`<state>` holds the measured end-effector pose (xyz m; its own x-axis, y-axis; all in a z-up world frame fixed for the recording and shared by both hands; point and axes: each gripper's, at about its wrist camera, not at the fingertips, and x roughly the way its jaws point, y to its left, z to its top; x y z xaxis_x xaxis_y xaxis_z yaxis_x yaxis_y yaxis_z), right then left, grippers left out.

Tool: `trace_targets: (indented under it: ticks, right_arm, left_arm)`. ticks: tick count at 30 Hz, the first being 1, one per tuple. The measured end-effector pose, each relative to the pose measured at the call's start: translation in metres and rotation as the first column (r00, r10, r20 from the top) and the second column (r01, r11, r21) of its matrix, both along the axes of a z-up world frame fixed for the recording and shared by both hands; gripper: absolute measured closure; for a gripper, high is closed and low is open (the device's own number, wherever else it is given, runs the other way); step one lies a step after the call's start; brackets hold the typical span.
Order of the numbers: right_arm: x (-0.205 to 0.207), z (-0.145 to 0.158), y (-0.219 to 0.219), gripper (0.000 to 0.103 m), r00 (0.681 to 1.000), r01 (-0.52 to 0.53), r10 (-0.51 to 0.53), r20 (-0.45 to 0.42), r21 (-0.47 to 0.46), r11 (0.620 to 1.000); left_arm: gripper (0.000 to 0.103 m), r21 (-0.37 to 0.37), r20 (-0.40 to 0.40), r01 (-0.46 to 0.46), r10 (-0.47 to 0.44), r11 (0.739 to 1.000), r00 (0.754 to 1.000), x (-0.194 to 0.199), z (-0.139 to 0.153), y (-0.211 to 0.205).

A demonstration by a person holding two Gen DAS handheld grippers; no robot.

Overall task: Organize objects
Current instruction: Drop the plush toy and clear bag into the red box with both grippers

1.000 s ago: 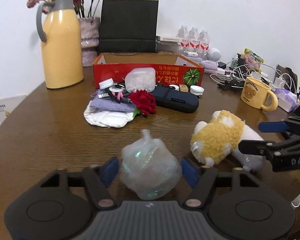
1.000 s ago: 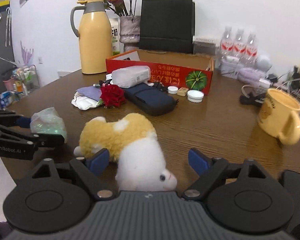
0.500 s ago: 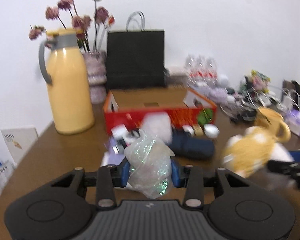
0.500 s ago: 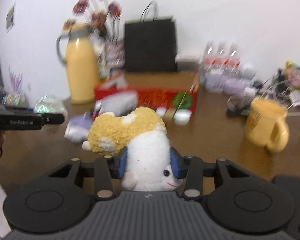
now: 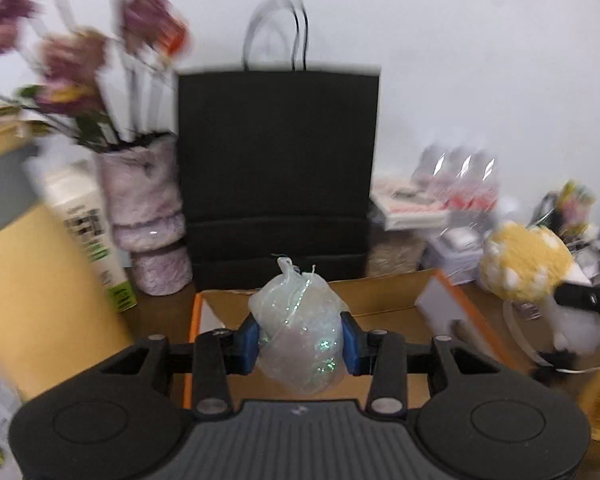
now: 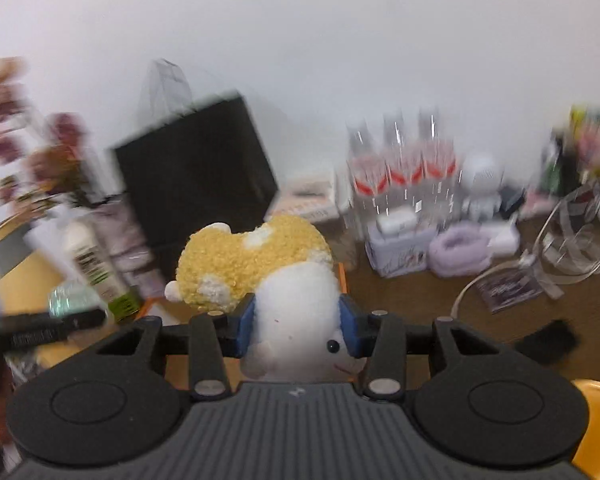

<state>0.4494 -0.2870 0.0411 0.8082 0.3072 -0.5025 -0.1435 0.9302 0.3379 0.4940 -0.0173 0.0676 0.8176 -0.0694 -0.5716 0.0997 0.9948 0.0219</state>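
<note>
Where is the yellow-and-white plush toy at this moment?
The plush toy is off the table, clamped at its white end in the right gripper. In the left wrist view it hangs at far right, beside the open cardboard box.

No legible text, all blurred.

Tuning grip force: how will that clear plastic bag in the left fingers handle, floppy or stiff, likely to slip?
Probably floppy: the plastic bag bulges out above and below the left gripper where the pads pinch it. It looks light, as it hangs without sagging far. The glossy, crinkled film could slip, so it seems safest to lower it into the cardboard box rather than swing it.
</note>
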Motion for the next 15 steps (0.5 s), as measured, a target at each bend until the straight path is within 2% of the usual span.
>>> trace_targets:
  ticks: [2, 5, 8, 10, 11, 12, 15]
  right_arm:
    - [0.044, -0.020, 0.018, 0.059, 0.996, 0.029, -0.030, -0.079, -0.016, 0.999]
    - [0.083, -0.052, 0.057, 0.058, 0.990, -0.014, -0.007, -0.138, -0.151, 0.988]
    - [0.112, -0.083, 0.082, 0.055, 0.984, -0.009, -0.035, -0.174, -0.242, 0.970]
    - [0.121, -0.097, 0.089, 0.048, 0.981, -0.029, -0.023, -0.194, -0.260, 0.965]
    - [0.124, -0.102, 0.092, 0.035, 0.982, -0.032, -0.019, -0.186, -0.269, 0.963]
    - [0.123, -0.101, 0.091, 0.026, 0.985, -0.024, -0.024, -0.171, -0.275, 0.961]
    - [0.114, -0.086, 0.086, 0.021, 0.994, -0.006, -0.024, -0.104, -0.277, 0.961]
  left_arm:
    - [0.063, 0.051, -0.043, -0.044, 0.046, 0.998, 0.998, 0.039, -0.023, -0.006]
    - [0.060, 0.106, -0.123, -0.098, 0.111, 0.990, 0.986, 0.081, -0.058, -0.002]
    - [0.044, 0.131, -0.122, -0.142, 0.158, 0.981, 0.980, 0.095, -0.080, 0.009]
    - [0.040, 0.134, -0.100, -0.148, 0.162, 0.980, 0.982, 0.096, -0.087, 0.015]
    - [0.039, 0.137, -0.099, -0.141, 0.155, 0.980, 0.983, 0.096, -0.088, 0.017]
    - [0.034, 0.134, -0.096, -0.131, 0.145, 0.982, 0.985, 0.094, -0.087, 0.018]
    - [0.030, 0.116, -0.070, -0.107, 0.116, 0.987, 0.991, 0.084, -0.072, 0.020]
